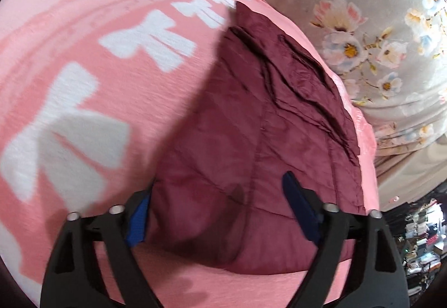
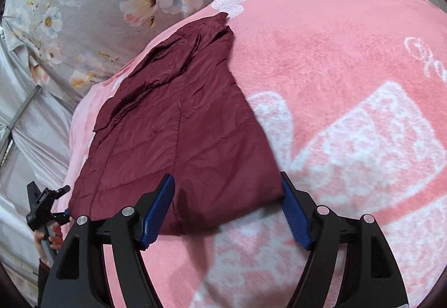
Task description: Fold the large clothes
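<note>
The maroon jacket (image 2: 178,123) lies folded narrow on the pink blanket (image 2: 335,84), just ahead of both claws; the left gripper (image 1: 220,207) and right gripper (image 2: 227,210) gape wide, empty; probably the next fold requires gripping its near hem.

Our left hand-held gripper (image 1: 219,213) hangs spread wide at the bottom of the frame over the dark maroon quilted garment (image 1: 251,123), folded mid-frame on a pink fleece blanket with white lettering (image 1: 83,79); grey floral bedsheet (image 1: 377,42) upper right.
</note>
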A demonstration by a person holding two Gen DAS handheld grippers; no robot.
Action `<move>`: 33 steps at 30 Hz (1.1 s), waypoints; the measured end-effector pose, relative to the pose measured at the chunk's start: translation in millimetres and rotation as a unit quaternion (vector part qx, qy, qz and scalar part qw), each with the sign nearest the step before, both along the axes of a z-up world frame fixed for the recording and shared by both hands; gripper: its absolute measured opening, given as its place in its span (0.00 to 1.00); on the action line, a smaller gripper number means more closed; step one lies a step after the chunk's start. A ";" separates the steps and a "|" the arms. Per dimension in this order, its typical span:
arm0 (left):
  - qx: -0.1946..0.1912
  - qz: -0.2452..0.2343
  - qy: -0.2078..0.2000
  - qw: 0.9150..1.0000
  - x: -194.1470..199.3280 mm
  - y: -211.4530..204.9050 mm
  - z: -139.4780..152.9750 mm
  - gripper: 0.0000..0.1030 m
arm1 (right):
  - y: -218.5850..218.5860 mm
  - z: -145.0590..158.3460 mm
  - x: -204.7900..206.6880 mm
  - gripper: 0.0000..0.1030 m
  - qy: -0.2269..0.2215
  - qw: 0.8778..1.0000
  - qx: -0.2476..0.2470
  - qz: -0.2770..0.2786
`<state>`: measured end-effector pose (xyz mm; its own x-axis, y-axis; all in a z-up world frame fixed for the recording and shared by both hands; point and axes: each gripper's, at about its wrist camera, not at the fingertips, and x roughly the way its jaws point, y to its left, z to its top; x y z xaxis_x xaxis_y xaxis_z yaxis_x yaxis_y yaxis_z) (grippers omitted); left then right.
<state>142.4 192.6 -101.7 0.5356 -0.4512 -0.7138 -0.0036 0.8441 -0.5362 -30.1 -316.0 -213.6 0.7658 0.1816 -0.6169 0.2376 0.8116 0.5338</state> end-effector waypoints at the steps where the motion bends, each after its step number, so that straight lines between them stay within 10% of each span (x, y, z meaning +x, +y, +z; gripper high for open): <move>1: 0.005 0.000 0.000 1.000 2.9 -2.3 -0.2 0.51 | 1.9 1.4 6.5 0.65 -0.003 1.000 -0.002 0.000; 5: 0.002 0.002 0.004 1.000 -1.1 -5.3 2.4 0.16 | 9.1 7.1 11.8 0.11 -0.013 1.000 0.018 0.011; 11: -0.019 -0.024 -0.058 0.998 -50.2 8.6 55.8 0.07 | 21.7 58.5 -32.1 0.05 -0.087 0.996 0.001 0.036; 22: -0.065 -0.020 -0.188 0.980 -159.4 45.8 169.7 0.06 | 24.5 185.7 -157.0 0.05 -0.303 0.950 -0.033 0.068; 33: 0.072 0.017 -0.197 0.978 3.9 -15.8 188.5 0.06 | -27.6 200.5 17.4 0.05 -0.264 0.964 -0.001 -0.012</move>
<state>146.3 176.8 86.9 0.7951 -0.3375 -0.5039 0.1494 0.9143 -0.3766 -12.7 -343.5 -13.1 0.9774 0.1585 -0.1401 -0.0478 0.8106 0.5837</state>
